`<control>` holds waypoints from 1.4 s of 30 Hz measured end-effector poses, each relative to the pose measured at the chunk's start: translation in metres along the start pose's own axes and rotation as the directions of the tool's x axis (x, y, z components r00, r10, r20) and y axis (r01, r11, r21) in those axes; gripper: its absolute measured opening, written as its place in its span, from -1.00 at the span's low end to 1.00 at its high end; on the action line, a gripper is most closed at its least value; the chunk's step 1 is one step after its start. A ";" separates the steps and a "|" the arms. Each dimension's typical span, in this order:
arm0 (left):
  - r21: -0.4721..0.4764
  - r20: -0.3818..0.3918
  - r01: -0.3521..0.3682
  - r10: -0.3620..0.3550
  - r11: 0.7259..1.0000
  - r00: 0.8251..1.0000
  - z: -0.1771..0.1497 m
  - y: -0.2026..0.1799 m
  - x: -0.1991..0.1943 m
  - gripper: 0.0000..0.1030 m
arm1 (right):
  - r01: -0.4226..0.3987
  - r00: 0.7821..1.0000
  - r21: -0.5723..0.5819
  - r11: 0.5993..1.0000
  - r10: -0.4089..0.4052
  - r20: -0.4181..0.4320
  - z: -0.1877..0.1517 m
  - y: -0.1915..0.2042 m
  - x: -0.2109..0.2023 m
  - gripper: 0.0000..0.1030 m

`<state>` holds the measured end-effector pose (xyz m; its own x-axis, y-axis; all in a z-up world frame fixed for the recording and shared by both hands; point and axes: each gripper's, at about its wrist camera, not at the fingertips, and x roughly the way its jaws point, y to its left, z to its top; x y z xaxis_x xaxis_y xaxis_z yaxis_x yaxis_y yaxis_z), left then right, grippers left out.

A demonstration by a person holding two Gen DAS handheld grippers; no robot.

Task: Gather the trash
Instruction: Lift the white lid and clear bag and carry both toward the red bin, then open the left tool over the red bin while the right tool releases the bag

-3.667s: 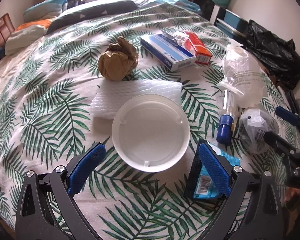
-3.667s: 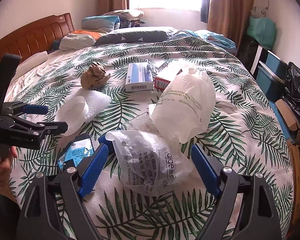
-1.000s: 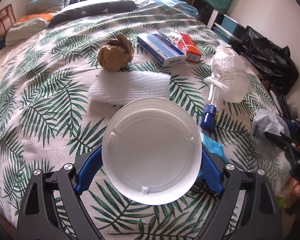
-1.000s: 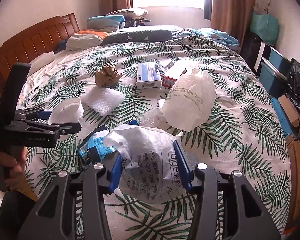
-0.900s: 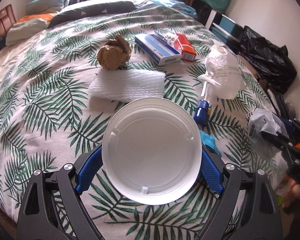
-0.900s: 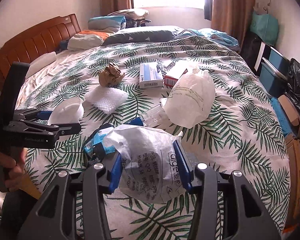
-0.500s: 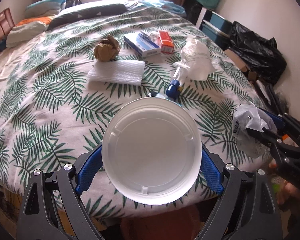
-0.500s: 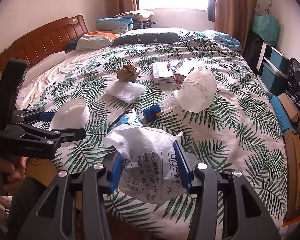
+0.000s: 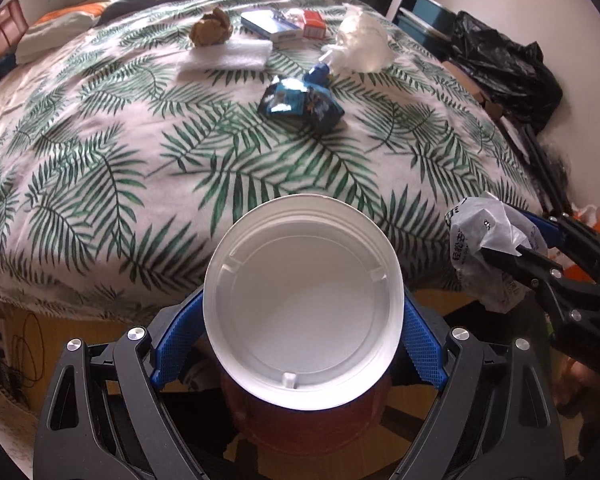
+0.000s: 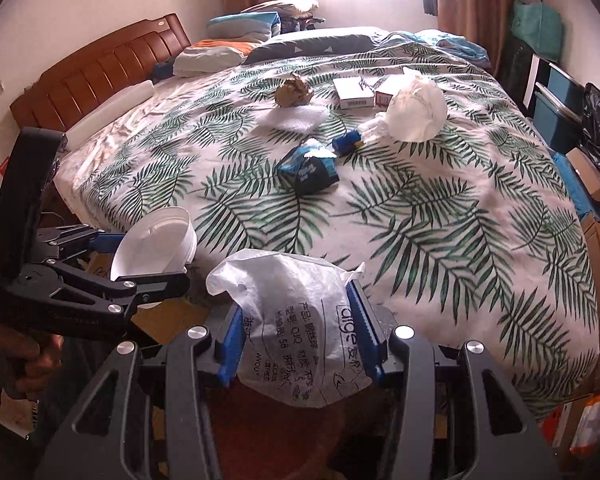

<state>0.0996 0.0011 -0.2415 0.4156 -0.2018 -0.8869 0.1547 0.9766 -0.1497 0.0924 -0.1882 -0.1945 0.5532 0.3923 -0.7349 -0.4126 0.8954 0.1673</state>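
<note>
Both tongs have drawn back off the bed [image 9: 100, 160], left tongs [image 9: 300, 332] clamping the white bowl [image 9: 302, 304], right tongs [image 10: 300, 340] pinching the plastic bag [image 10: 296, 320]; centre each over the reddish-brown bin [image 9: 300, 420] at lower centre before releasing.

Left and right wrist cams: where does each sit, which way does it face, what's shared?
Left wrist: on left gripper, angled down past the bed's edge; own fingers clamp white bowl; right gripper at right.
Right wrist: on right gripper, facing the headboard; fingers clamp plastic bag; left gripper, hand at left.
Shared: bed, blue wrapper, both held items.
</note>
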 end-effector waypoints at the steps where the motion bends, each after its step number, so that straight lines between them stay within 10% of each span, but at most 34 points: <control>1: -0.001 -0.013 0.001 -0.001 1.000 1.000 -0.008 -0.001 0.003 0.69 | -0.005 1.000 0.000 1.000 0.005 -0.012 -0.008 0.004 0.000 -0.09; 11: 0.009 -0.219 -0.006 0.008 1.000 0.976 -0.081 -0.004 0.075 0.69 | -0.035 0.983 0.003 0.999 0.035 -0.178 -0.080 0.019 0.044 -0.09; 22: 0.038 -0.416 -0.016 0.030 0.999 0.909 -0.116 0.004 0.151 0.72 | -0.051 0.933 0.011 0.999 0.052 -0.356 -0.124 0.018 0.103 -0.09; 34: 0.049 -0.497 -0.034 0.054 0.998 0.866 -0.128 0.010 0.175 0.88 | -0.058 0.907 0.028 0.998 0.065 -0.415 -0.135 0.016 0.127 -0.09; 42: 0.007 -0.472 -0.132 0.120 0.991 0.873 -0.121 0.026 0.164 0.88 | -0.083 0.884 0.025 0.996 0.085 -0.459 -0.136 0.018 0.152 -0.09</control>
<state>0.0627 0.0022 -0.4435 -0.0418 -0.0240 -0.9988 0.1047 0.9941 -0.0283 0.0709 -0.1414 -0.3921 0.1217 0.3263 -0.9374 -0.4390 0.8647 0.2440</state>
